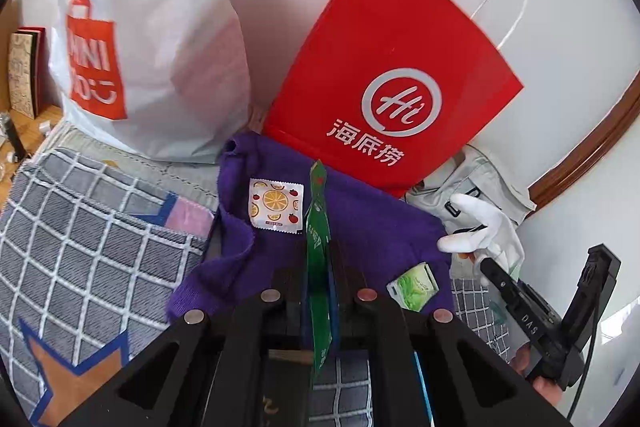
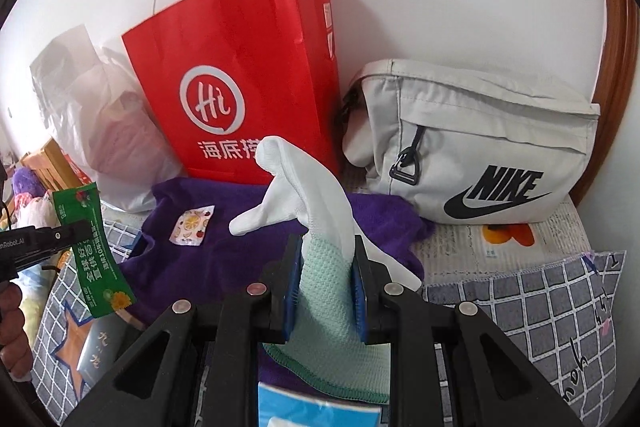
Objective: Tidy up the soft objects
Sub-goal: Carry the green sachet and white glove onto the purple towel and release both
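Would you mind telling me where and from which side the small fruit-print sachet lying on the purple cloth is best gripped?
Grip the fruit-print sachet by its crimped edge, coming from above with the fingers tilted low. It lies flat on the purple cloth, so a straight pinch would likely bunch the soft fabric instead; the thin sealed border is probably the easiest part to catch. Both grippers are currently full.

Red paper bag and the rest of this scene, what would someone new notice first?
The red paper bag with white handles stands out at once, upright against the wall behind a purple cloth. Next is the white glove with a mint cuff, pinched in the right hand-held gripper, and the green sachet clamped in the left hand-held gripper. A grey Nike bag sits to the red bag's right.
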The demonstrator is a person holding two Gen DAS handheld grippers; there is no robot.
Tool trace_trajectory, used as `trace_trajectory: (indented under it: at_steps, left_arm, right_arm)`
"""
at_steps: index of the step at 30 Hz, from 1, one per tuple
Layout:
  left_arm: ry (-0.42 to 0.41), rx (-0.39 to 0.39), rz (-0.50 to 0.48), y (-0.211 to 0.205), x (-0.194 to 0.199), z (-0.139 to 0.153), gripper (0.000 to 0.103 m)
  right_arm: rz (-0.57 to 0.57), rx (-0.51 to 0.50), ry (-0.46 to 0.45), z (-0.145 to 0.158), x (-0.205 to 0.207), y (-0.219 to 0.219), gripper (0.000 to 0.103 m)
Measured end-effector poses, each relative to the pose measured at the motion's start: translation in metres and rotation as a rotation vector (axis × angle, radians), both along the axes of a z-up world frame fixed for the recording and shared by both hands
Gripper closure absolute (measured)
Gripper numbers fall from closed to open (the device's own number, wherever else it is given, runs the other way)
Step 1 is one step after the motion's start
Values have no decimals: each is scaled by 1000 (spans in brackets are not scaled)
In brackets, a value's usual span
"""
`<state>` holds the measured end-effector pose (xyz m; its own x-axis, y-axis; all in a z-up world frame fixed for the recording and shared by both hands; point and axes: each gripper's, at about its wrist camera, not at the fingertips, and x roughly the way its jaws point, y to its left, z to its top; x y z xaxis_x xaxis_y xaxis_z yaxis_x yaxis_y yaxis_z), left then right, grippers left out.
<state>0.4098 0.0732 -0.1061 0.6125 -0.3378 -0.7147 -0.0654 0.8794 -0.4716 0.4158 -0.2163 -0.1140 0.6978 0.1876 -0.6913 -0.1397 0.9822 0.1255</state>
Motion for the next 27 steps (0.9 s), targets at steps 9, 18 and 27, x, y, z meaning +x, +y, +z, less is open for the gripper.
trace_trajectory:
  at_steps: [9,18,27]
  left_arm:
    - [68,-32,-71,-23,36,-35,95]
    - [187,-46,-88,-31,58,-73,95]
    - [217,-42,-78,-26,66,-87,95]
  right_arm:
    - [-13,-20,79,-38,23,-10,80]
    - [8,-41,139,-59,38,-13,80]
    - [24,-37,183,-75,45,-8,80]
